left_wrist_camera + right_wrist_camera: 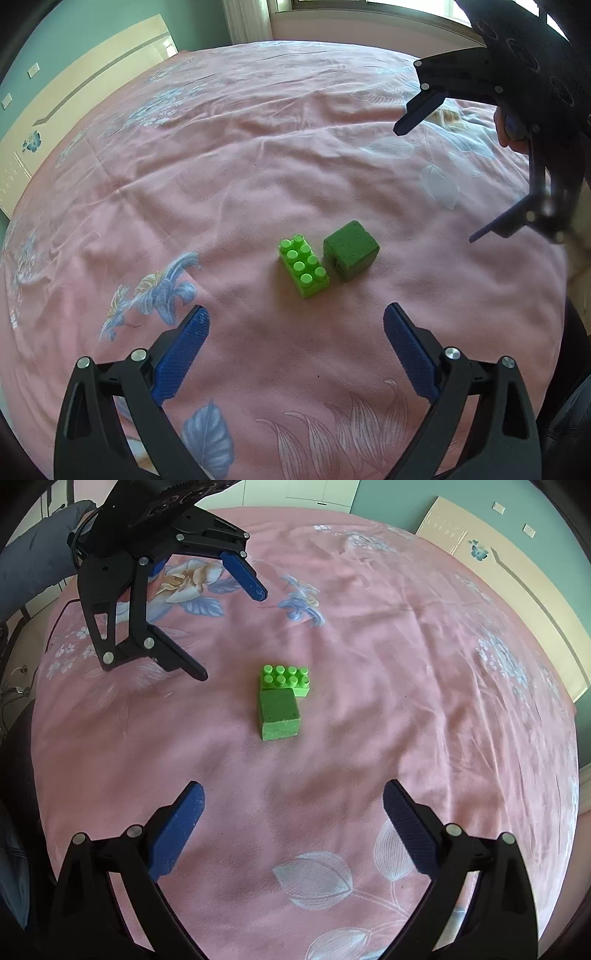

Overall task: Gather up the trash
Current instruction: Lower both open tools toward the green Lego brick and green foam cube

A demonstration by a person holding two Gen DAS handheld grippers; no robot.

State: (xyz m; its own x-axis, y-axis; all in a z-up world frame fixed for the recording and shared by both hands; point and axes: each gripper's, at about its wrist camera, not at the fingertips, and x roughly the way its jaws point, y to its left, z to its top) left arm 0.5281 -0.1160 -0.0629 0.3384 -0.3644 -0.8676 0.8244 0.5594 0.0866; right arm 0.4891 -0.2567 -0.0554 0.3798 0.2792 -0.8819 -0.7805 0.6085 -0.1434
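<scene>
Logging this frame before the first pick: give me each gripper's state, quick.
Left gripper: open, holding nothing, above the pink bedspread.
Right gripper: open, holding nothing; the studded green brick and green cube lie ahead.

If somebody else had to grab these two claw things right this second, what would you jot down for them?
Left gripper: open, holding nothing, above the bedspread just short of the two green pieces.
Right gripper: open, holding nothing, facing the same pieces from the other side.
Things: a light green studded brick and a darker green cube sit side by side, about touching, on the pink flowered bedspread.
Done: nothing picked up, as far as the pictures show.
Left: grasp both pieces. No bin or bag is in view, so find out where they go.
</scene>
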